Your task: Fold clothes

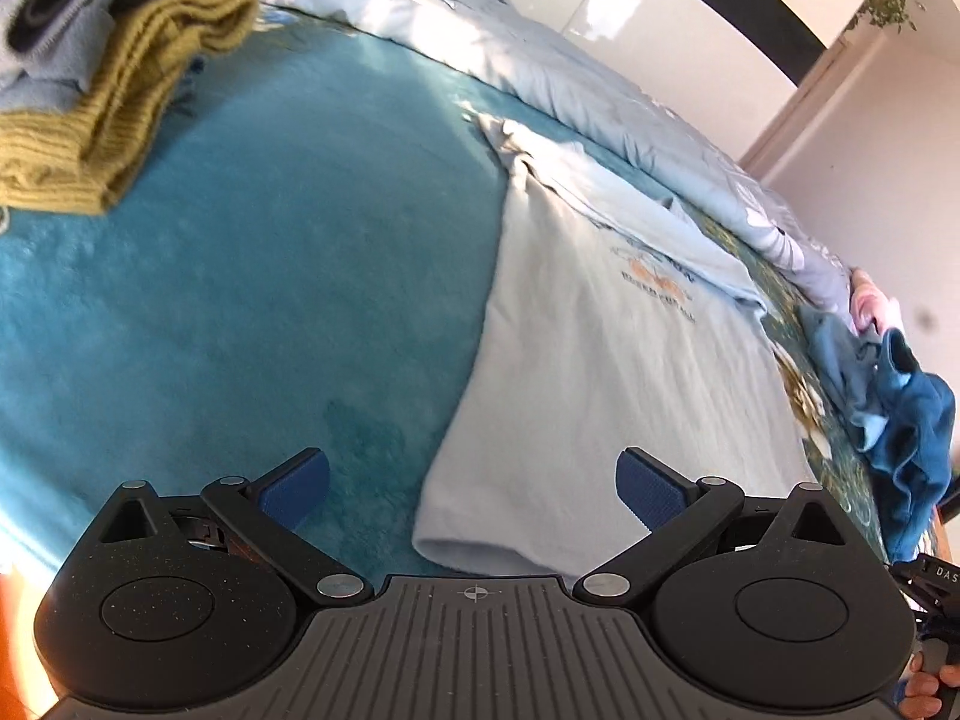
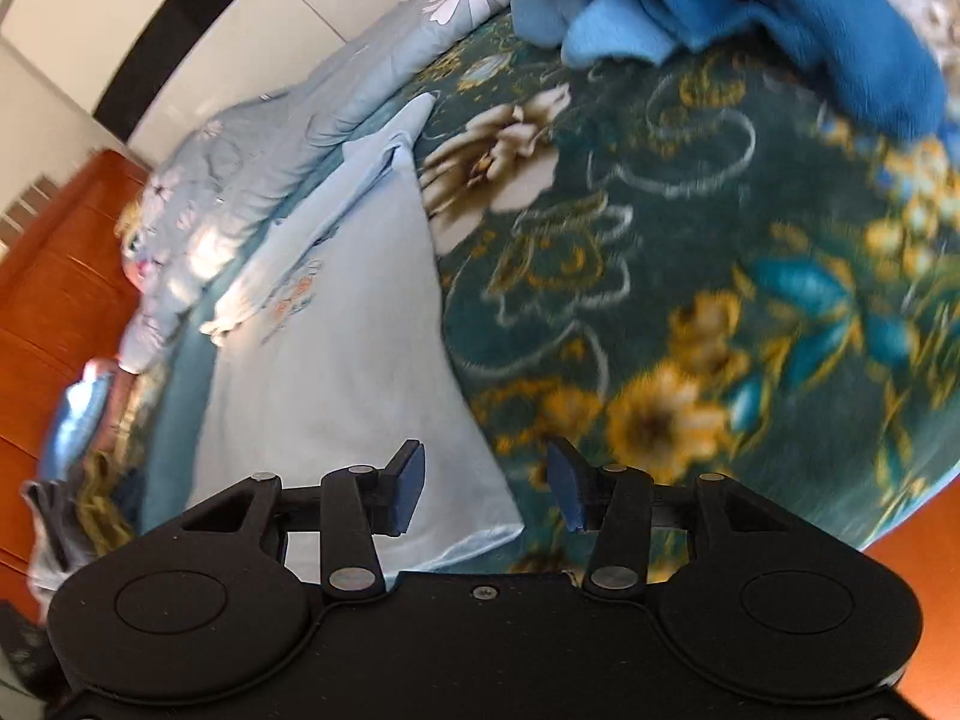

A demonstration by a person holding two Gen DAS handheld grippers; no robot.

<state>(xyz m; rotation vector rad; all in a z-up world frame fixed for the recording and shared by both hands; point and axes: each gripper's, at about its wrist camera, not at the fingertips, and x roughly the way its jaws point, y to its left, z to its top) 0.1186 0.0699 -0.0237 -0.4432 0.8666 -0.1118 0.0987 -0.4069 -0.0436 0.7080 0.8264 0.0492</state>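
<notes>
Left tongs (image 1: 473,489) spread wide, empty, over the hem of the pale blue tee (image 1: 606,372) – lying flat on the bed (image 1: 240,300). Right tongs (image 2: 486,489) also apart, tee at 10 o'clock; blue garment (image 2: 780,6) at 1.

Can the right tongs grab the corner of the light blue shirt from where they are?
Probably yes. The right tongs are open and empty, the shirt lies flat on the flowered blanket, and its near corner sits just ahead of them with nothing in between.
</notes>
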